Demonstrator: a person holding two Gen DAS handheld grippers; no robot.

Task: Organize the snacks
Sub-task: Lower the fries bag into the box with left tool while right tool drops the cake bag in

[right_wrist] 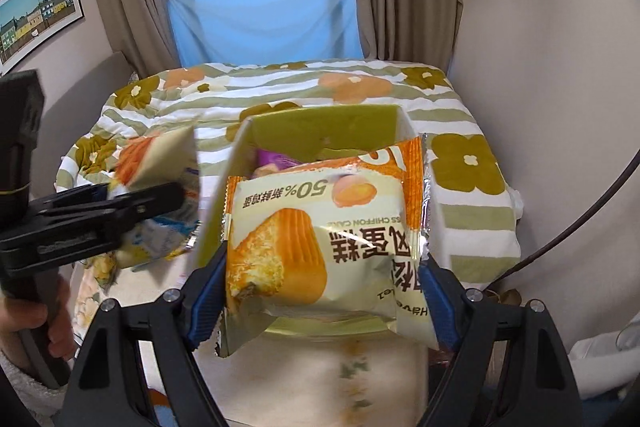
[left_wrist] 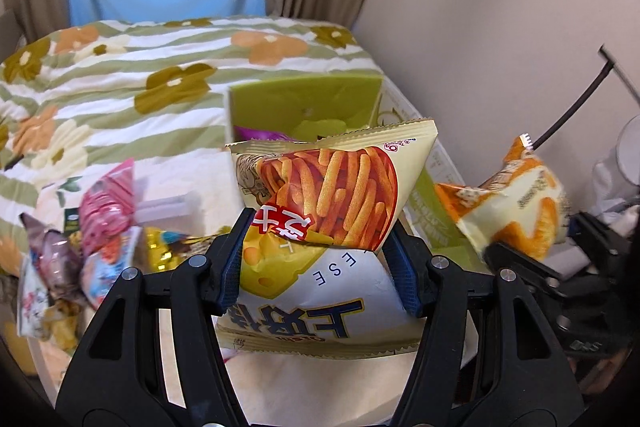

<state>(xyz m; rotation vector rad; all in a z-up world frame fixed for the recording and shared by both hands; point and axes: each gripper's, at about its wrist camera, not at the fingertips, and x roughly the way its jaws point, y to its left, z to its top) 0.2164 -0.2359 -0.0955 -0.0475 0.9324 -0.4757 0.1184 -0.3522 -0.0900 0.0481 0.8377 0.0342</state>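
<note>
Both claws loaded: left claw pinching the cheese sticks bag, right claw pinching the chiffon cake pack, both over the green box. Pile of snacks on the bed still waiting.

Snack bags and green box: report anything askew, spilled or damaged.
No damage or spills show. The cheese-stick bag is buckled where the left gripper pinches it, and the chiffon cake packet hangs upside down in the right gripper. Loose snack packets lie heaped left of the green box.
</note>
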